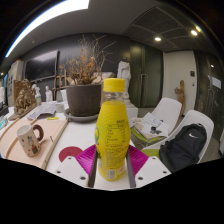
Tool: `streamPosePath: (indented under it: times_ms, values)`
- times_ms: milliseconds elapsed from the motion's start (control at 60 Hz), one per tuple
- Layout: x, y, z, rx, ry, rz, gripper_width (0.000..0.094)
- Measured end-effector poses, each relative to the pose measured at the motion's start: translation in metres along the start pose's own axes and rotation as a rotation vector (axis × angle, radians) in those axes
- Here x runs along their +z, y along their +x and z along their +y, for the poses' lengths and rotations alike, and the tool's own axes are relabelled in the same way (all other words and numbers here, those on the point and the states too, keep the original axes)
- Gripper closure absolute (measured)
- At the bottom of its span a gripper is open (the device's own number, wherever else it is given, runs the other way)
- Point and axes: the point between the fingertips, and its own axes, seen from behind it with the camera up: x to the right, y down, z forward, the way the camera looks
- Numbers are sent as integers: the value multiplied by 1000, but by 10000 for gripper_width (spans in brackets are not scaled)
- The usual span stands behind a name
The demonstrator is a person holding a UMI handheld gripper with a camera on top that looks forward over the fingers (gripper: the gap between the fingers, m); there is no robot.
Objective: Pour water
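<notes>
Bottle [113, 128] upright between the pink pads [87, 156], jaws pinching its lower body, it seems, above the desk [60, 135]. Thin, slick plastic, heavy with yellow liquid; mid-body grip holds best. Mug [29, 139] waits left.

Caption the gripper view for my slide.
Tongs shut on a yellow bottle, mug nearby on the white table.

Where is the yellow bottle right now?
In the gripper view, the yellow bottle stands upright between the gripper fingers, in front of the dark plant pot, with the mug off to its left.
</notes>
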Motion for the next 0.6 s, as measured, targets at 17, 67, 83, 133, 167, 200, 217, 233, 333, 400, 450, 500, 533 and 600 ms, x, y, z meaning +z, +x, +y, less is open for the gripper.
streamPosePath:
  times_ms: [17, 67, 83, 133, 167, 200, 217, 233, 333, 400, 450, 500, 533, 600]
  values:
    - [1, -1, 0, 6, 2, -4, 466]
    - [5, -2, -2, 5, 6, -15, 493]
    - [6, -2, -2, 0, 8, -17, 503]
    - [8, -2, -3, -22, 11, -21, 540]
    - [9, -2, -4, -35, 11, -20, 563]
    - [9, -2, -4, -44, 11, -14, 579]
    - [10, -2, -5, -48, 11, -13, 611]
    - [10, -3, -5, -51, 11, -11, 625]
    - [9, 0, -6, -80, -2, 20, 667]
    - [5, 1, -11, -129, -4, 47, 666]
    - [-1, 3, -23, -180, 6, 74, 666]
    - [-8, 1, -39, -249, 26, 98, 666]
    - [-12, -4, -51, -305, 40, 112, 666]
    - [-18, -17, -77, -434, 80, 135, 667]
